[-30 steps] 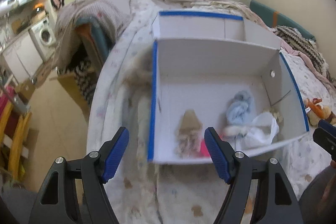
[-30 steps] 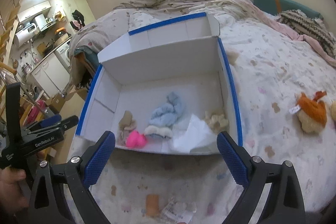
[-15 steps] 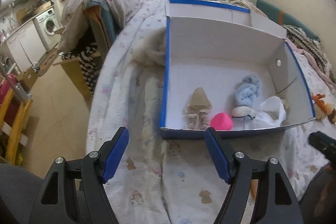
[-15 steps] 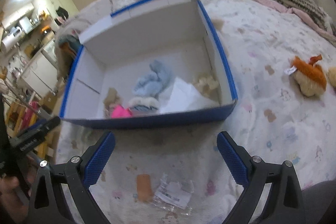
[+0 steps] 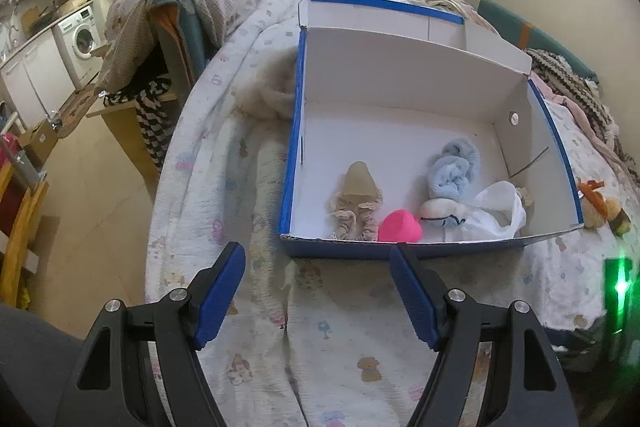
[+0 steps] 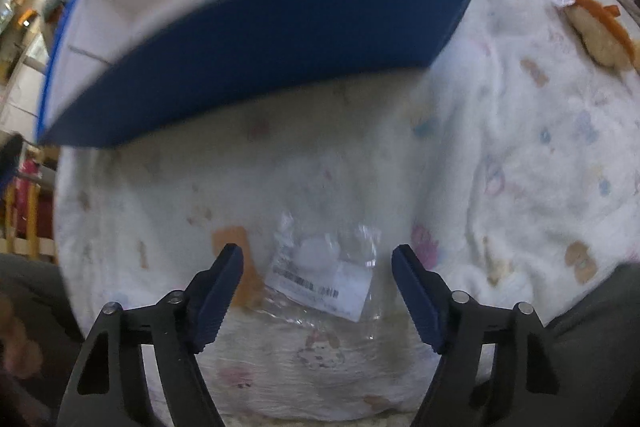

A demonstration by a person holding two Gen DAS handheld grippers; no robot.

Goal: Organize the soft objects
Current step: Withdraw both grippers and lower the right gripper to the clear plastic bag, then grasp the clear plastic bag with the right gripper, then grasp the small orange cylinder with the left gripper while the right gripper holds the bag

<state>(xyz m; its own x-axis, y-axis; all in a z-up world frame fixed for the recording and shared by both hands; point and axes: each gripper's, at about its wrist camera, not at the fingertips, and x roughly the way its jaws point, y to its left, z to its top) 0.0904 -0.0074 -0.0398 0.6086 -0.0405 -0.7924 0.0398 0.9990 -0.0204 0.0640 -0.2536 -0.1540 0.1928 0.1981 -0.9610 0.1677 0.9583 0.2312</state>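
Observation:
A blue-edged white box [image 5: 400, 95] lies on the bed. It holds a beige doll [image 5: 357, 203], a pink soft item [image 5: 399, 227], a rolled light-blue cloth [image 5: 452, 173] and a white plastic bag [image 5: 492, 215]. My left gripper [image 5: 318, 291] is open and empty, in front of the box's near wall. My right gripper [image 6: 318, 287] is open, low over the bedspread, with a clear plastic packet [image 6: 324, 275] between its fingers. The box's blue near wall [image 6: 260, 55] fills the upper right wrist view, blurred.
An orange plush toy [image 6: 596, 31] lies on the bed right of the box, also in the left wrist view [image 5: 600, 207]. An orange patch [image 6: 236, 267] lies beside the packet. The bed's left edge drops to the floor, with a washing machine [image 5: 82, 41] beyond.
My right gripper has dropped down and forward toward the clear packet on the bed. My left gripper has pulled back from the box. Both stay open.

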